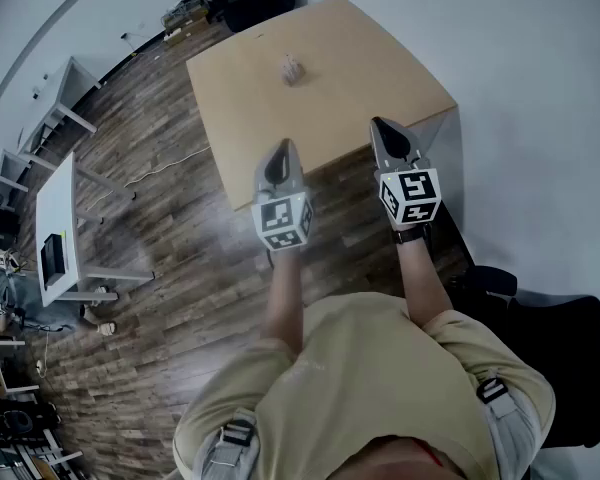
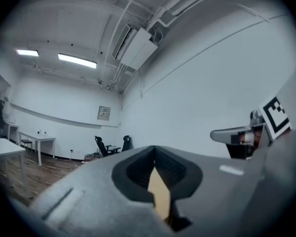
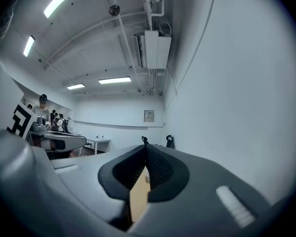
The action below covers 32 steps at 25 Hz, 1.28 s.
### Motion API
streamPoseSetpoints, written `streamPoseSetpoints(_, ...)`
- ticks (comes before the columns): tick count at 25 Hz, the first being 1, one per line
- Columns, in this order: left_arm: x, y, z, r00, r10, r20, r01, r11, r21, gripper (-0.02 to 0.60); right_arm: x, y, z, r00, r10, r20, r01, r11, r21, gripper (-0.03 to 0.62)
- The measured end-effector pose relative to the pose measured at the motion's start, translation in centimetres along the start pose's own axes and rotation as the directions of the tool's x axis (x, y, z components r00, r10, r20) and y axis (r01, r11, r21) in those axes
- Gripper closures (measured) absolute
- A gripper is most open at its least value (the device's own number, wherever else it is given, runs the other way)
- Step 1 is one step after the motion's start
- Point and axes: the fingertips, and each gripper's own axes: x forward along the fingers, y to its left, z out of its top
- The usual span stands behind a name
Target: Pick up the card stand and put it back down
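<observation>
1. Head view: The card stand (image 1: 293,68), small and pale, stands on the light wooden table (image 1: 360,58) in the upper middle of the frame, towards the table's far side.
   - The left gripper (image 1: 282,150) and the right gripper (image 1: 383,130) sit lower in the frame, at the table's near edge. Both are well apart from the stand, and both tips look drawn together.
   - Each carries a marker cube (image 1: 283,223) with black-and-white square patterns and no readable words.
   - A white side table (image 1: 55,213) stands on the wood floor at the left.

2. Left gripper view: The left gripper (image 2: 154,148) has its jaws closed, tips meeting, with nothing held.
   - A sliver of tan table (image 2: 160,196) shows through the gap below the tips.
   - The right gripper (image 2: 237,135) shows at the right edge, its marker pattern above it.
   - A framed wall plaque (image 2: 104,113) hangs left of centre, its print too small to read.
   - Black office chairs (image 2: 106,144) stand beneath it.

3. Right gripper view: The right gripper (image 3: 145,143) also has its jaws closed and empty, with a tan strip of table (image 3: 138,201) below them.
   - The left gripper (image 3: 64,142) is at the left edge.
   - The wall plaque (image 3: 148,115) sits at centre, unreadable.
</observation>
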Motion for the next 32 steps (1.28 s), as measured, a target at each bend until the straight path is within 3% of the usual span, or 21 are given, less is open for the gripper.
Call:
streamPoseSetpoints(6, 0.3, -3.7, -0.9, 1.0, -0.016, -0.011, 0.016, 1.0, -0.018, 0.578, -3.4, -3.4, 0.0, 0.998, -0.061, 0.004, 0.061, 0.991, -0.12, 0.589)
streamPoseSetpoints(9, 0.6, -5.2, -2.2, 0.998, -0.035, -0.044, 0.034, 0.999, -0.021, 0.578, -4.0, -5.0, -1.4, 0.996, -0.086, -0.031, 0.083, 0.992, -0.099, 0.589)
streamPoseSetpoints(15, 3.0, -4.4, -4.5, 0.995, -0.051, -0.086, 0.047, 0.998, -0.046, 0.578, -1.7, -5.0, -4.8, 0.995, -0.049, -0.09, 0.046, 0.998, -0.041, 0.589)
streamPoseSetpoints(21, 11.5, -2.0, -6.6, 0.994, -0.084, -0.073, 0.078, 0.994, -0.074, 0.578, 5.3, -6.5, -7.5, 0.991, -0.019, -0.136, 0.011, 0.998, -0.061, 0.589)
streamPoseSetpoints(26, 20.3, 0.8, -4.6, 0.992, -0.126, -0.029, 0.124, 0.989, -0.079, 0.578, 14.0, -9.6, -5.4, 0.992, -0.008, -0.124, 0.0, 0.998, -0.064, 0.589)
streamPoseSetpoints(29, 25.4, 3.4, -4.5, 0.994, -0.104, -0.041, 0.103, 0.994, -0.025, 0.578, 19.8, -11.4, -4.6, 0.992, 0.002, -0.124, -0.011, 0.998, -0.066, 0.589)
streamPoseSetpoints(32, 28.8, 7.0, -5.7, 0.995, -0.069, -0.071, 0.066, 0.997, -0.035, 0.578, 25.2, -11.5, -6.0, 0.987, 0.027, -0.16, -0.035, 0.998, -0.043, 0.589)
